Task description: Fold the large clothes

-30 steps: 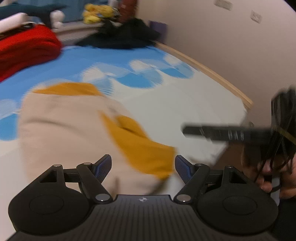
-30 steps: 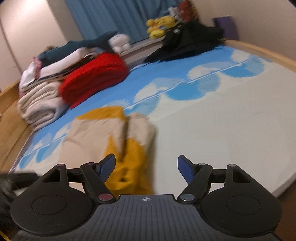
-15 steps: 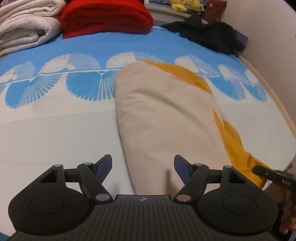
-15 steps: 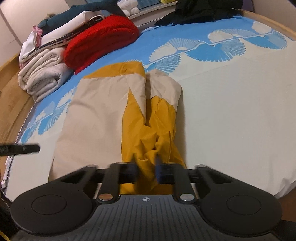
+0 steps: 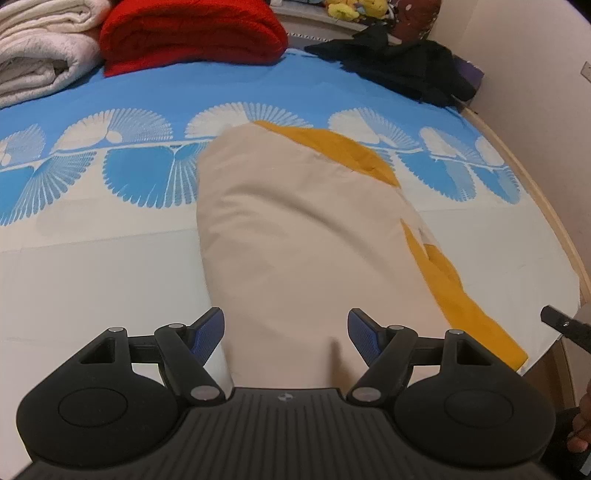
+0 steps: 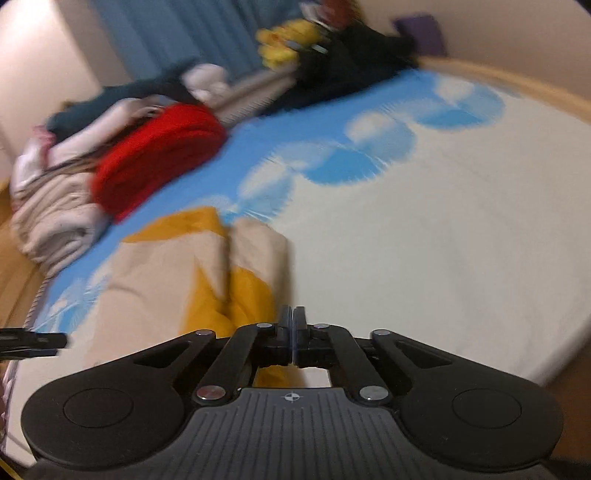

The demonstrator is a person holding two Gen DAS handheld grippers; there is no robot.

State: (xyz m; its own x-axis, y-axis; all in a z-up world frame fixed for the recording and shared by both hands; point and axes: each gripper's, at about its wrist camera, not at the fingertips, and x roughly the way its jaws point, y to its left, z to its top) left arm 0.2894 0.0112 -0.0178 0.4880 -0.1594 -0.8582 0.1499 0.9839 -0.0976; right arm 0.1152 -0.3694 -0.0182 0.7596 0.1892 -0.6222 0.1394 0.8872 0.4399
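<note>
Right wrist view is showing the right claw [image 6: 293,325] pinching shut w/ the garment's [image 6: 166,273] yellow edge just behind its tips, grip unclear, while the left claw [image 5: 286,332] is hanging wide open over its beige near end on the bed [image 5: 92,280].

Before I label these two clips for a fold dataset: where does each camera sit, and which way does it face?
Left wrist: on the left gripper, jaws open, looking down the beige-and-mustard garment toward the red blanket; a hand shows at right.
Right wrist: on the right gripper, shut at the garment's mustard edge, facing across the bed.
Shared: garment, red blanket, bed.
</note>
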